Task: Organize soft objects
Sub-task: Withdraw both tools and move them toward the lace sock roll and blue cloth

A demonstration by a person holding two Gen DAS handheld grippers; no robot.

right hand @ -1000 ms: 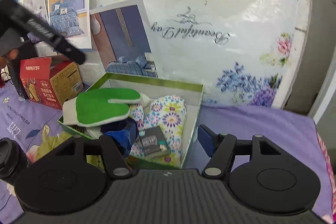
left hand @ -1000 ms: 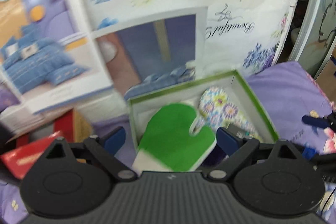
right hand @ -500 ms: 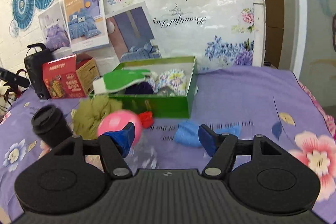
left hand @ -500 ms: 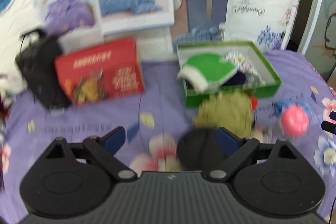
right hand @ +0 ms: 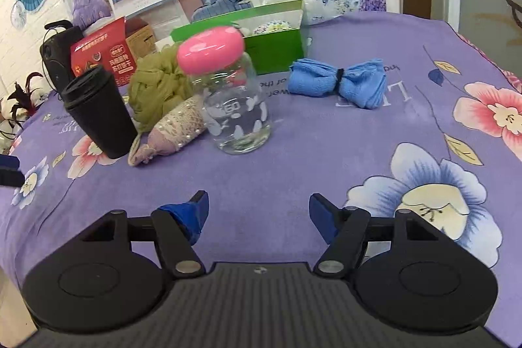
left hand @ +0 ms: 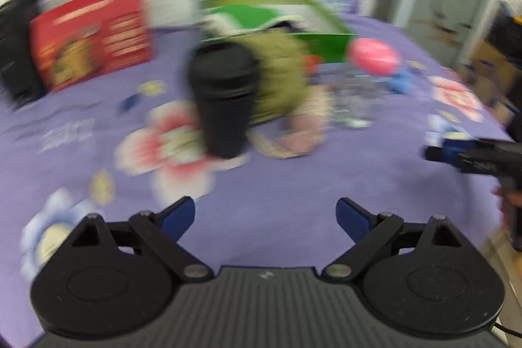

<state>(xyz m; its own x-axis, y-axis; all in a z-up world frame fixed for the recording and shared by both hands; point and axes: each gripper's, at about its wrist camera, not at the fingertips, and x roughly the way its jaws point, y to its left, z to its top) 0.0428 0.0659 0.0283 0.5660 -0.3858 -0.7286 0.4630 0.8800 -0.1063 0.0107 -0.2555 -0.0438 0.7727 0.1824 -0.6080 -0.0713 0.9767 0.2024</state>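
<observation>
Purple flowered bed (right hand: 375, 126) under everything, bright posters on the wall behind. Green box (right hand: 274, 44) at the back, with a blurry green mitt (left hand: 251, 18) already inside.

Left of the box and nearer: black cup (right hand: 98, 113). Right in front of the box: glass jar (right hand: 235, 106) with a pink lid, and a green puff (right hand: 160, 83) just left of the jar. Front right of the box: blue cloth (right hand: 336, 80), alone. Front left of the box, touching the jar: small pink pouch (right hand: 173, 132).

Left gripper (left hand: 264, 217) spread wide, empty. Right gripper (right hand: 257, 211) fairly wide, empty too.

Probably between picks, looking for the next soft thing. Next: reach for the cloth, puff or pouch, squeeze it, carry it to the box. Careful not to bump the jar or cup.

One second ago, both close above the box; now pulled back and lower, the box far off.
</observation>
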